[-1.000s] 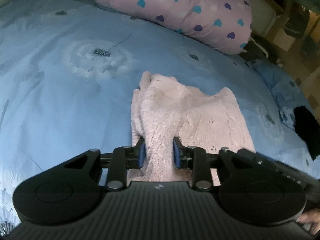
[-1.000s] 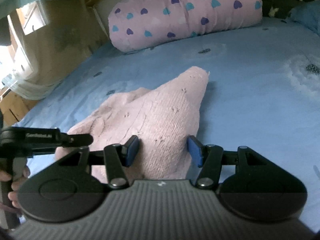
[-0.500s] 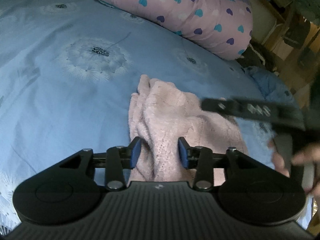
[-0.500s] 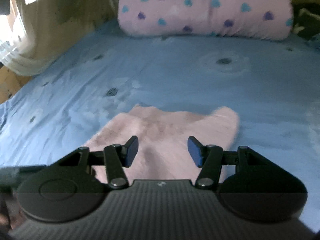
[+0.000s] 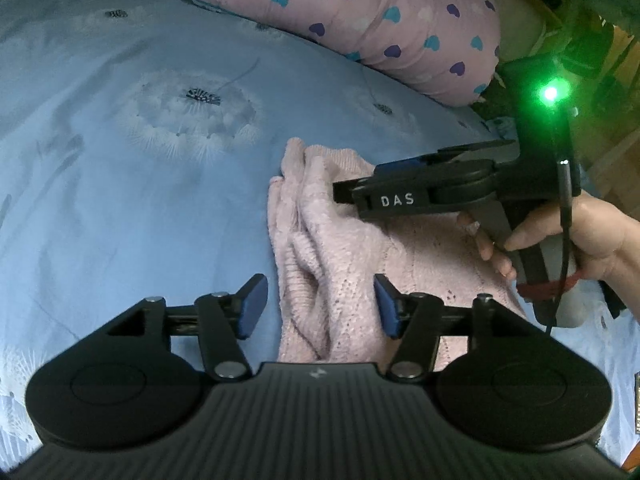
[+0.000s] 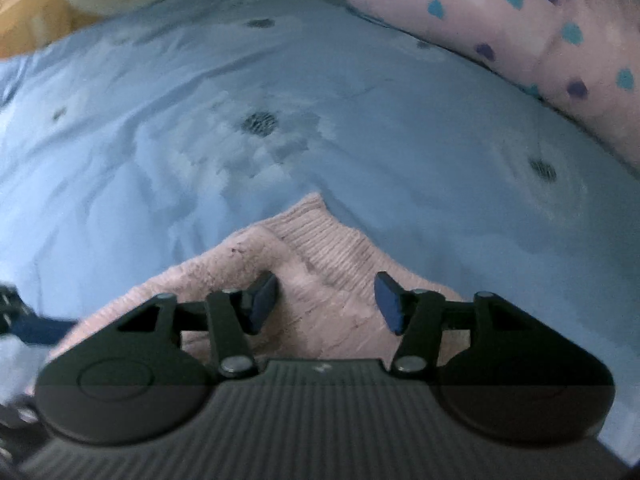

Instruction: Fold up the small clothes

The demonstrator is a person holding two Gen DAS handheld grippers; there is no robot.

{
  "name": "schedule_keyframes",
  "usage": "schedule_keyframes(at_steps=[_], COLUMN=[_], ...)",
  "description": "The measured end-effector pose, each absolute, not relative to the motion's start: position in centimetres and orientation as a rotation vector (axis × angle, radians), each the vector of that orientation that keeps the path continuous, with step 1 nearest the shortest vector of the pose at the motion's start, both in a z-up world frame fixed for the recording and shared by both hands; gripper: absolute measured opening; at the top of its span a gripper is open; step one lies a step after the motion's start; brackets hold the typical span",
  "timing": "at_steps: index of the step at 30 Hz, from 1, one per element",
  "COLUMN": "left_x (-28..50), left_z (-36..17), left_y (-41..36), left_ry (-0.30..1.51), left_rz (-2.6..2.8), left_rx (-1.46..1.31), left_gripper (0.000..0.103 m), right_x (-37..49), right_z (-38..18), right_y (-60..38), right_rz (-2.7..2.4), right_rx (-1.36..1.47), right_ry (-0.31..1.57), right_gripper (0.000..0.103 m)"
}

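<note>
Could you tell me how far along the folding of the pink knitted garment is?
Done: the pink knitted garment lies doubled over on the blue bedsheet. In hand: nothing; the left gripper is opening around its bunched edge, the right gripper opening above it. Left: flattening and any final fold.

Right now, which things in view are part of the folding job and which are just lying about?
Job:
- pink knit garment, bunched on the bed
- left gripper, jaws opening, garment fold between them, pads clear
- right gripper, jaws opening above the garment, nothing gripped

Lying about:
- blue dandelion bedsheet
- pink heart-print pillow
</note>
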State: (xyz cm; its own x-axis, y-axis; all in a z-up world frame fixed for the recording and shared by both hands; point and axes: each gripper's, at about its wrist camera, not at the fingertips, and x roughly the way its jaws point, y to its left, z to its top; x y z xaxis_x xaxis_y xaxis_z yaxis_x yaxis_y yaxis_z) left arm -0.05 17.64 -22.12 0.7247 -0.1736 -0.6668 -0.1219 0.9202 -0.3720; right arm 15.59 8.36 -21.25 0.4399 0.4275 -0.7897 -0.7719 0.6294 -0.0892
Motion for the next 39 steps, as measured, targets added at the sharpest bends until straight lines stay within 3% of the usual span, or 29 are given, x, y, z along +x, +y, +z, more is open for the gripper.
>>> schedule_keyframes(at_steps=[3, 6, 9, 13, 17, 21, 23, 25, 27, 33, 36, 39], left_x=[-0.1, -0.1, -0.2, -0.3, -0.1, 0.0, 0.0, 0.0, 0.0, -0.1, 0.3, 0.8], left_z=[-22.2, -22.1, -22.0, -21.8, -22.1, -22.0, -22.0, -21.9, -21.8, -22.0, -22.8, -23.6], left_y=[17.8, 18.0, 17.9, 17.9, 18.1, 17.9, 17.8, 17.6, 17.5, 17.5, 17.7, 17.8], left_ry=[0.766, 0.765, 0.761, 0.749, 0.760, 0.760, 0.758, 0.754, 0.742, 0.741, 0.782, 0.816], left_rz=[-0.033, -0.034, -0.031, -0.019, -0.021, -0.013, -0.004, 0.029, 0.042, 0.033, 0.013, -0.007], left_rx=[-0.409, -0.414, -0.407, -0.398, -0.417, -0.407, -0.397, -0.388, -0.377, -0.410, -0.441, -0.475], left_gripper=[0.065, 0.065, 0.066, 0.066, 0.066, 0.071, 0.075, 0.082, 0.084, 0.089, 0.089, 0.089], right_x=[15.9, 16.0, 14.5, 14.7, 14.5, 14.6, 14.5, 14.1, 13.5, 12.6, 11.4, 10.5], right_z=[-21.3, -20.9, -20.2, -17.9, -19.5, -20.5, -19.6, -18.1, -16.4, -15.1, -16.3, -18.4], right_y=[8.6, 8.6, 9.5, 10.1, 12.0, 11.6, 10.6, 9.0, 6.7, -0.9, -4.9, -8.3], right_rz=[0.793, 0.852, 0.853, 0.840, 0.819, 0.740, 0.718, 0.711, 0.699, 0.617, 0.568, 0.530], right_rx=[-0.468, -0.394, -0.466, -0.328, -0.416, -0.356, -0.304, -0.247, -0.177, 0.013, 0.117, 0.240], right_ry=[0.837, 0.891, 0.819, 0.717, 0.747, 0.757, 0.758, 0.734, 0.703, 0.752, 0.791, 0.848], right_gripper=[0.059, 0.017, 0.013, 0.013, 0.013, 0.020, 0.031, 0.054, 0.067, 0.070, 0.079, 0.080])
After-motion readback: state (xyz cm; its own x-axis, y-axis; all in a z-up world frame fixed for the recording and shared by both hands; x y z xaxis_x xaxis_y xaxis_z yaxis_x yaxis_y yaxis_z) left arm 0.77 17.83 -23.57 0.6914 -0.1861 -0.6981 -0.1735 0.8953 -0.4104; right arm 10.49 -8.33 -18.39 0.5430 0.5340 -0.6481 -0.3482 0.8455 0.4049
